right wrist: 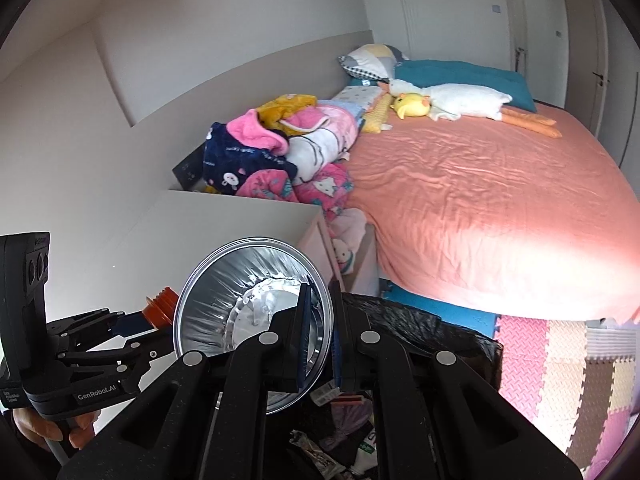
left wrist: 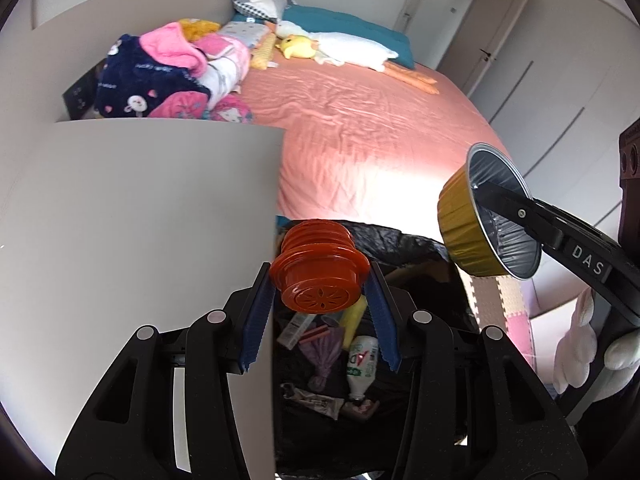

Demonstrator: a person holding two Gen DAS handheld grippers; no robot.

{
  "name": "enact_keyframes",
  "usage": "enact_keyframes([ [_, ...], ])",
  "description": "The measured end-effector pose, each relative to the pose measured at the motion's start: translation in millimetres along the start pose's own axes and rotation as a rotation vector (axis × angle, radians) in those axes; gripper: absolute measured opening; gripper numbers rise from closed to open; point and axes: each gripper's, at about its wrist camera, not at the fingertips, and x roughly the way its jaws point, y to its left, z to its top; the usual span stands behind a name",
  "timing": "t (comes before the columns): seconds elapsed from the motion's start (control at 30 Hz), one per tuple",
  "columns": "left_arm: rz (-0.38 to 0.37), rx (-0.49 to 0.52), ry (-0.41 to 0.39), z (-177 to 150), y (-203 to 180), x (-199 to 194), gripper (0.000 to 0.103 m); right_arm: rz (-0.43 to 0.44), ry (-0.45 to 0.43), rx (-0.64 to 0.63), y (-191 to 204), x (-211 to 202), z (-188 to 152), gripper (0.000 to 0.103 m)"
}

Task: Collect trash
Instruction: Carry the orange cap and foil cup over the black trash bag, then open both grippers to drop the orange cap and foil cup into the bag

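We see a bed (right wrist: 480,184) under a salmon-pink sheet, and on it a heap of patterned blankets (right wrist: 280,152), a white plush goose (right wrist: 460,100), a yellow plush toy (right wrist: 412,106), a teal pillow (right wrist: 472,76) and a patchwork pillow (right wrist: 374,60). Beside it stands a white bedside cabinet (right wrist: 224,224) with a bare top. The floor is covered with coloured foam mats (right wrist: 560,364), where a bin lined with a black bag (left wrist: 384,240) stands.

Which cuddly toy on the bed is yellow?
The small yellow chick lying beside the long white goose; the goose is white with orange legs.
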Motion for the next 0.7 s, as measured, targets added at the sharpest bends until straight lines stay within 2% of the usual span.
enact_keyframes([
  [0.13,-0.069,0.034,0.053,-2,-13,10,0.046,-0.019,0.012,0.022,-12,-6,-2,0.01],
  [0.17,-0.101,0.048,0.082,-3,-17,15,0.049,-0.021,0.02,0.026,-14,-6,-2,0.01],
  [0.2,-0.124,0.056,0.107,-4,-21,18,0.057,-0.027,0.037,0.031,-16,-6,-2,0.019],
  [0.23,-0.137,0.06,0.139,-6,-24,22,0.079,-0.035,0.047,0.036,-19,-6,-1,0.032],
  [0.27,-0.139,0.062,0.157,-7,-27,25,0.098,-0.056,0.054,0.044,-21,-7,-1,0.065],
  [0.3,-0.137,0.072,0.167,-9,-31,27,0.096,-0.075,0.051,0.05,-22,-8,-1,0.078],
  [0.7,-0.108,0.094,0.136,-4,-35,24,0.096,-0.084,0.018,0.082,-31,-18,-3,0.078],
])
